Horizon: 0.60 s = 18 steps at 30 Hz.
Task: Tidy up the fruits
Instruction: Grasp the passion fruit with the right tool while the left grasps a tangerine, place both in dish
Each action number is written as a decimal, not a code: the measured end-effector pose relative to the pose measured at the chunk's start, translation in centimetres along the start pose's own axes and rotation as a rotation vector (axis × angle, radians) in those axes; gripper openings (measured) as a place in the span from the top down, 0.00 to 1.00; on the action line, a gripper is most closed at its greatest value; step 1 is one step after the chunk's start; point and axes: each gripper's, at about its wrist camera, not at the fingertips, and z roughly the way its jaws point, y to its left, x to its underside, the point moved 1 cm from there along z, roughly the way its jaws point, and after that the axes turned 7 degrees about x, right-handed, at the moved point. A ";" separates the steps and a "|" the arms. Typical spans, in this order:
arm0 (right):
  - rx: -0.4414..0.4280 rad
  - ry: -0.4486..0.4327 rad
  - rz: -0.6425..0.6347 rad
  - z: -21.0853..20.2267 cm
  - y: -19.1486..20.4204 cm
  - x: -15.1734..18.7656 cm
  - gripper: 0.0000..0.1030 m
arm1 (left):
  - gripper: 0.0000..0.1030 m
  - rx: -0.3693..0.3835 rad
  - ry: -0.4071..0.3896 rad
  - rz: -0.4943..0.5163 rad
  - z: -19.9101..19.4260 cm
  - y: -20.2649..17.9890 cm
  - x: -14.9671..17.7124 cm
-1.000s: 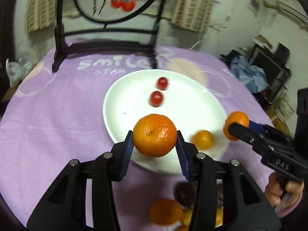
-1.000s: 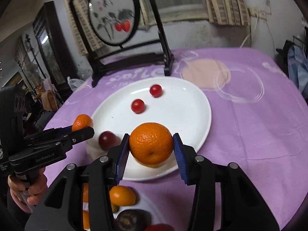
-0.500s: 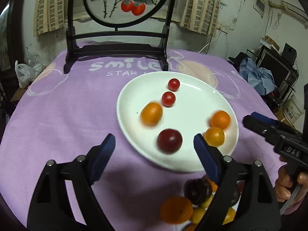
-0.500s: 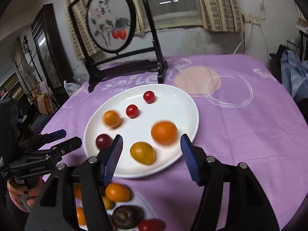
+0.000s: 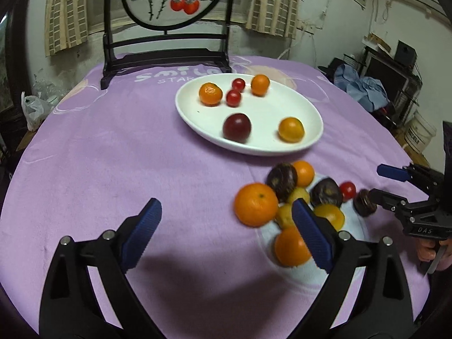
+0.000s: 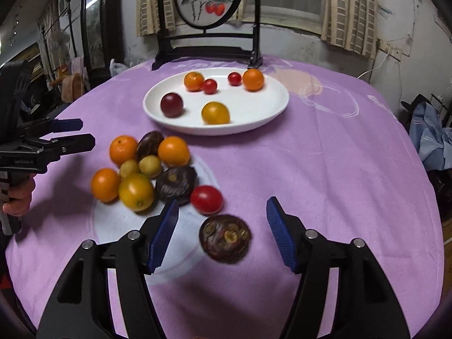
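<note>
Both grippers empty. Right gripper (image 6: 221, 233) fingers have just spread; dark fruit (image 6: 224, 238) lies between them, untouched. Looks light, firm, roll-prone: I'd pinch its sides. Left gripper (image 5: 226, 233) fingers just widened.

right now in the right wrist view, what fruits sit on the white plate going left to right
dark purple round plum → orange mandarin with green stem dot → yellow-orange round fruit → small red cherry tomato → smooth orange fruit

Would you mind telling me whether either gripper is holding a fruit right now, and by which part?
Nothing is held. The left gripper stands open over bare cloth; the right gripper, just opened, straddles a dark fruit without touching it.
</note>
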 end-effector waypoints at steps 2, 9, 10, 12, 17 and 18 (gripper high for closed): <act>0.012 0.027 -0.015 0.4 0.3 0.3 0.37 | 0.08 -0.008 0.000 0.038 -0.2 -0.6 0.6; 0.006 0.081 -0.016 1.4 0.3 0.8 0.37 | 0.08 0.005 0.000 0.062 -0.7 -1.1 1.8; 0.005 0.085 -0.016 1.5 0.3 0.9 0.37 | 0.08 -0.003 -0.001 0.071 -0.7 -1.2 1.8; 0.009 0.090 -0.018 1.6 0.3 1.0 0.38 | 0.08 -0.001 0.002 0.077 -0.8 -1.3 2.1; 0.000 0.099 -0.029 1.8 0.5 1.0 0.44 | 0.08 0.008 -0.001 0.084 -1.0 -1.4 2.2; 0.001 0.103 -0.031 1.9 0.5 1.1 0.45 | 0.08 0.010 0.000 0.085 -1.0 -1.5 2.2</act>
